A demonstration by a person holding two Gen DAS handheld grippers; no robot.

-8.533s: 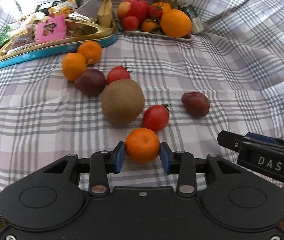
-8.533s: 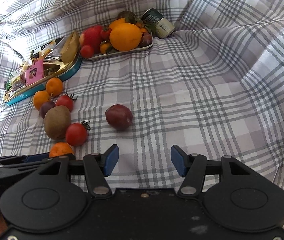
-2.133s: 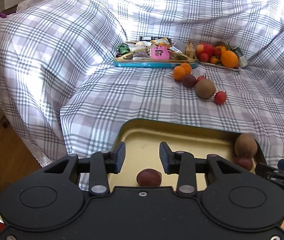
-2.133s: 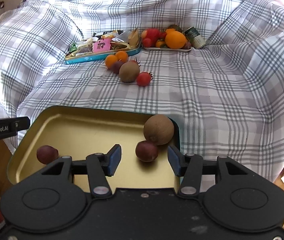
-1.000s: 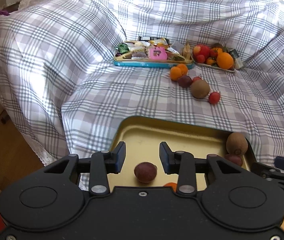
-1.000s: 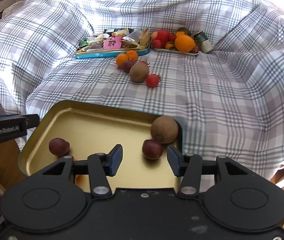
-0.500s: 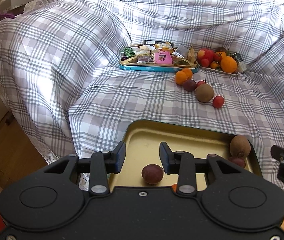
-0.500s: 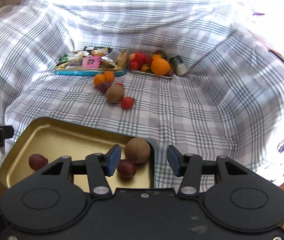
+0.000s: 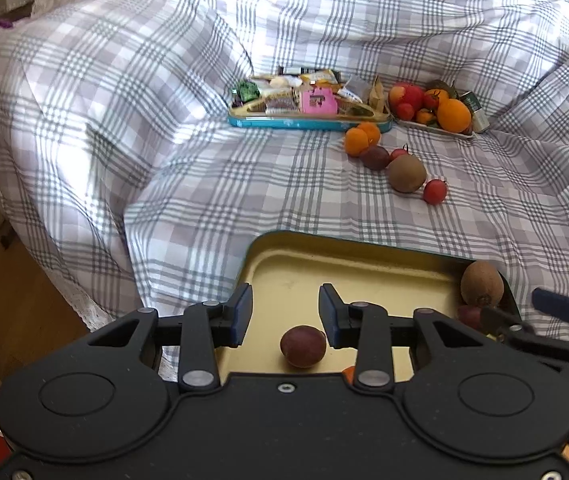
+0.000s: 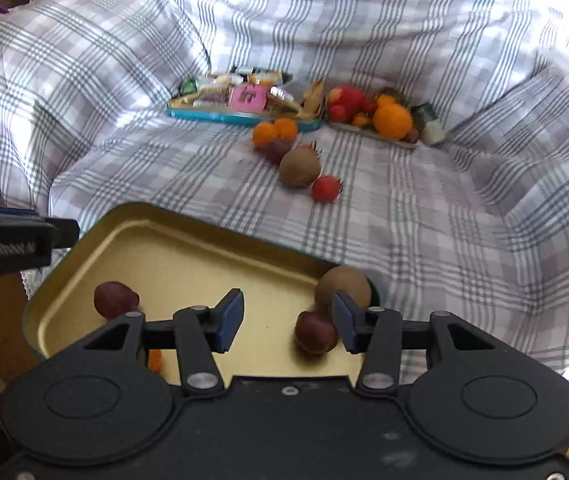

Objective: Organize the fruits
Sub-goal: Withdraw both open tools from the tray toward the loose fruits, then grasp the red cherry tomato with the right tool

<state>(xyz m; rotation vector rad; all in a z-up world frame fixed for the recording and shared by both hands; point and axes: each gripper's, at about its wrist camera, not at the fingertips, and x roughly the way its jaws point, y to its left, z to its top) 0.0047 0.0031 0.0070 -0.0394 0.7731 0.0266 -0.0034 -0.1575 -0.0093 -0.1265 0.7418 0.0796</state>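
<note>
A gold tray lies at the bed's near edge under both grippers. In it are a plum, a second plum, a kiwi in the far right corner, and a mandarin mostly hidden by the gripper body. My left gripper hovers over the first plum, jaws closing, nothing between them. My right gripper hangs beside the second plum, jaws also closing on nothing. On the blanket lie two mandarins, a plum, a kiwi and a tomato.
At the back of the checked blanket a blue tin of snacks stands beside a white plate of fruit and a can. The blanket rises in folds on both sides. Wooden floor shows at the left, below the bed edge.
Both grippers have come back from the loose fruit to the gold tray, where the mandarin now lies. Over the last second both pairs of jaws narrowed and the right view swung sideways.
</note>
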